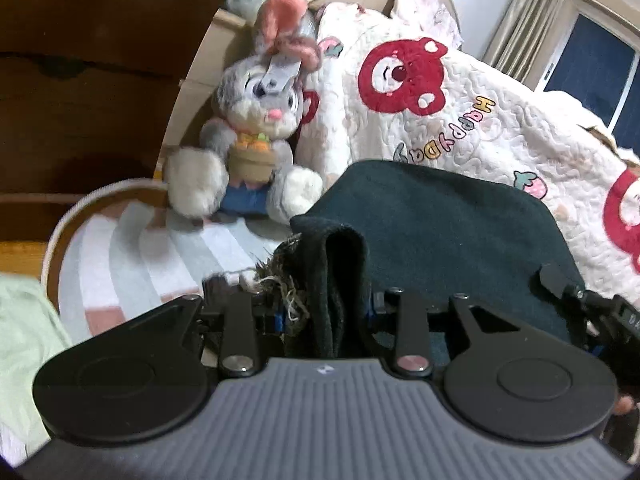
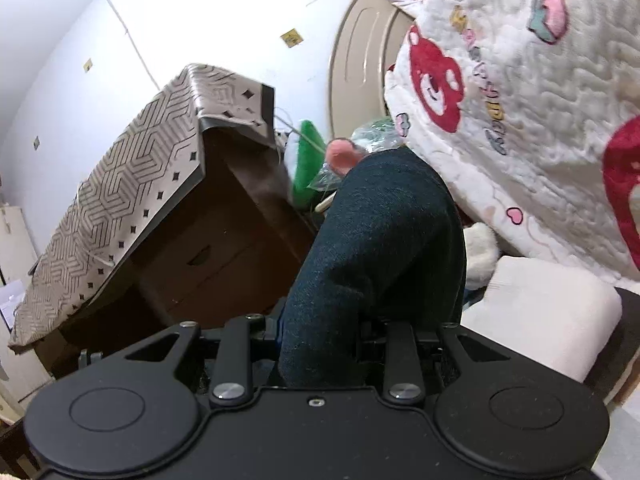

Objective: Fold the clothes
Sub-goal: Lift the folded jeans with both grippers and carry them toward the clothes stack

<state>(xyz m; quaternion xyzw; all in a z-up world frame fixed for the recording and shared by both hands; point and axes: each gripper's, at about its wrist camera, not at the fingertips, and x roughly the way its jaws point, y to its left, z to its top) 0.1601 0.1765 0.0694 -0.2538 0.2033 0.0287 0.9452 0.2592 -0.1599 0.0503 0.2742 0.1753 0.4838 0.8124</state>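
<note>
A dark blue-black garment (image 1: pixel 440 232) with a frayed hem is held up over the bed between both grippers. In the left wrist view my left gripper (image 1: pixel 328 304) is shut on a bunched fold of it beside the frayed edge, and the cloth hides the fingertips. The rest spreads flat to the right, where part of the other gripper (image 1: pixel 564 286) shows at the cloth's edge. In the right wrist view my right gripper (image 2: pixel 324 332) is shut on the same dark garment (image 2: pixel 380 232), which rises in a rounded fold ahead of the fingers.
A plush rabbit (image 1: pixel 256 120) sits against the headboard on a striped sheet (image 1: pixel 132 256). A white quilt with red bears (image 1: pixel 460 112) lies behind the garment. A pale green cloth (image 1: pixel 24 328) is at the left. A brown nightstand with a patterned cover (image 2: pixel 132 200) stands beside the bed, and a white pillow (image 2: pixel 540 312) lies at the right.
</note>
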